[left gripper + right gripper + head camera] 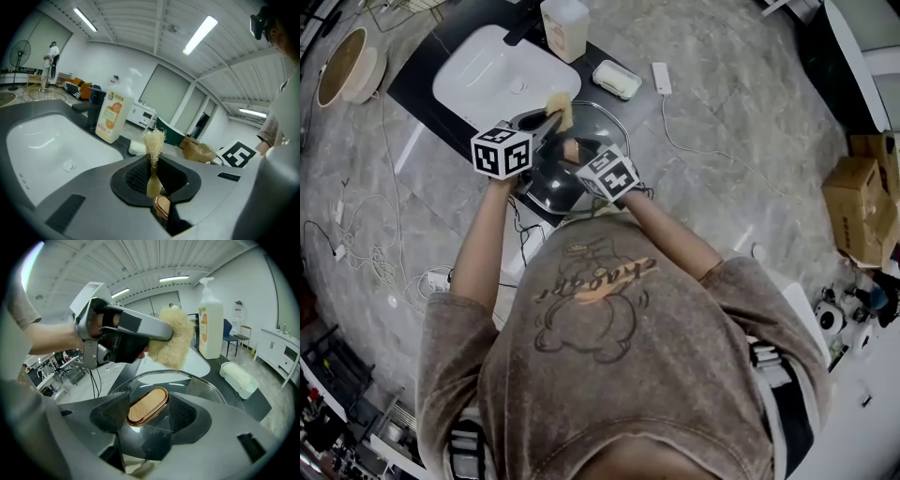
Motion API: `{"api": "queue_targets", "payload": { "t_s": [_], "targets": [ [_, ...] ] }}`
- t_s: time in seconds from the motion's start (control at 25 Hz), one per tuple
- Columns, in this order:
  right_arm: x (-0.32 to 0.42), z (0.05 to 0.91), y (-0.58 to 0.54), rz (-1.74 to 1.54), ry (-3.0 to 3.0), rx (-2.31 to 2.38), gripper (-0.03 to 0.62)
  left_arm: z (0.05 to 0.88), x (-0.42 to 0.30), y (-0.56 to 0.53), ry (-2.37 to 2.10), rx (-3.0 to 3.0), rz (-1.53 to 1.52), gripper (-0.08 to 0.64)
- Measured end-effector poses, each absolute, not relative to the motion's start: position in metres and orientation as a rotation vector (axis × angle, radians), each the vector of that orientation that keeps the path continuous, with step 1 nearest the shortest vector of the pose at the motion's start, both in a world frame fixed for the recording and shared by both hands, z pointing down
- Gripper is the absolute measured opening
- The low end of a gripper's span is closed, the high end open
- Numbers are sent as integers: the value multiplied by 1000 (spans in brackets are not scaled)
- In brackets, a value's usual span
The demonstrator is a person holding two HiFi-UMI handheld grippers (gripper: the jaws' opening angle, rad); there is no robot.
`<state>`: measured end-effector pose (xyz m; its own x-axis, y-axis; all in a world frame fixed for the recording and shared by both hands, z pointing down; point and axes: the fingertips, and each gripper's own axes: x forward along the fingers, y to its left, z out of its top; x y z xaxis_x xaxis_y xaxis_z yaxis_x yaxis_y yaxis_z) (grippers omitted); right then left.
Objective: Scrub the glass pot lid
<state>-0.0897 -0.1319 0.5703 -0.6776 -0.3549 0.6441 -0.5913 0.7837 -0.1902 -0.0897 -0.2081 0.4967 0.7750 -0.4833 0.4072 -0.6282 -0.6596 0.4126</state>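
Pointing downward, right gripper (148, 414) fingers clamp the glass pot lid's knob (143, 405); left gripper (153, 165) fingers pinch a sponge (154, 139).

Head view: most of the glass lid (602, 129) sits under the left gripper (553, 117) & right gripper (574, 150); the bench (411, 84) near end is lost behind the person's torso. Left gripper view: sponge (153, 140) edge-on, lower part sunk btwn jaws, knob (161, 206) just a sliver. I can't read the bottle (112, 117) label, too small.
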Motion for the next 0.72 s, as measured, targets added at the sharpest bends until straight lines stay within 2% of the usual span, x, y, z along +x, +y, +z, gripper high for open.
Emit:
{"api": "queue_targets", "payload": {
  "t_s": [0.36, 0.72],
  "targets": [
    [-88, 571, -134, 523, -2368, 705, 259, 542, -34, -213, -511, 2394, 613, 44],
    [-86, 569, -134, 541, -2374, 716, 259, 565, -7, -198, -274, 2320, 810, 44]
  ]
}}
